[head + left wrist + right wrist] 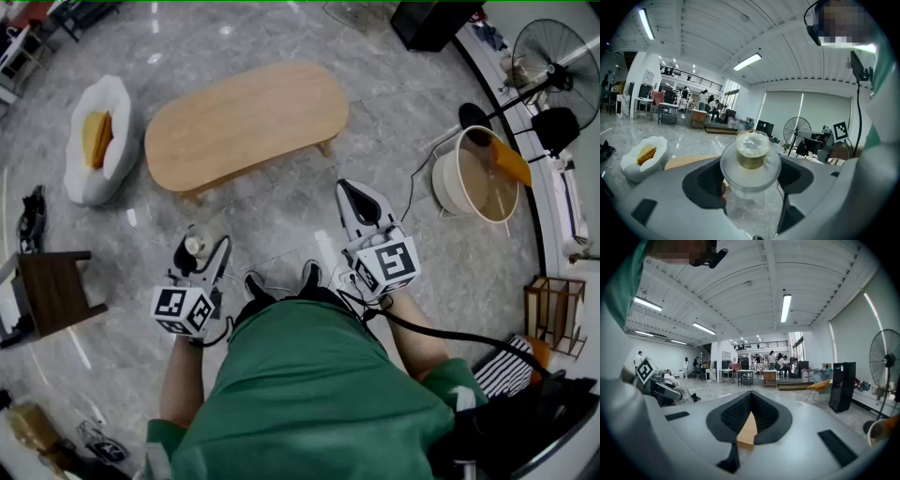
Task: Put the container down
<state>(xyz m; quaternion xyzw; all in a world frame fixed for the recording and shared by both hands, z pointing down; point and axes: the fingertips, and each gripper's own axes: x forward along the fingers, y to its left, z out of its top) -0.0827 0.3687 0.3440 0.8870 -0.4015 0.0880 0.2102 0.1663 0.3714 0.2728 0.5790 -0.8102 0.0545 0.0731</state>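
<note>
A clear container (195, 247) with a round lid and a pale knob on top stands upright between the jaws of my left gripper (206, 242), which is shut on it and holds it above the floor. In the left gripper view the container (750, 161) fills the wide gap between the grey jaws of the left gripper (751, 185), with the pads against its sides. My right gripper (349, 190) is held out in front of the person, shut and holding nothing. In the right gripper view the right gripper (750, 394) has its tips meeting. The oval wooden table (246, 122) lies ahead of both.
A white armchair (97, 141) with an orange cushion sits left of the table. A round cream tub (473, 173) and a standing fan (553, 47) are at the right. A dark wooden stool (52, 291) stands at the left. Cables trail on the marble floor.
</note>
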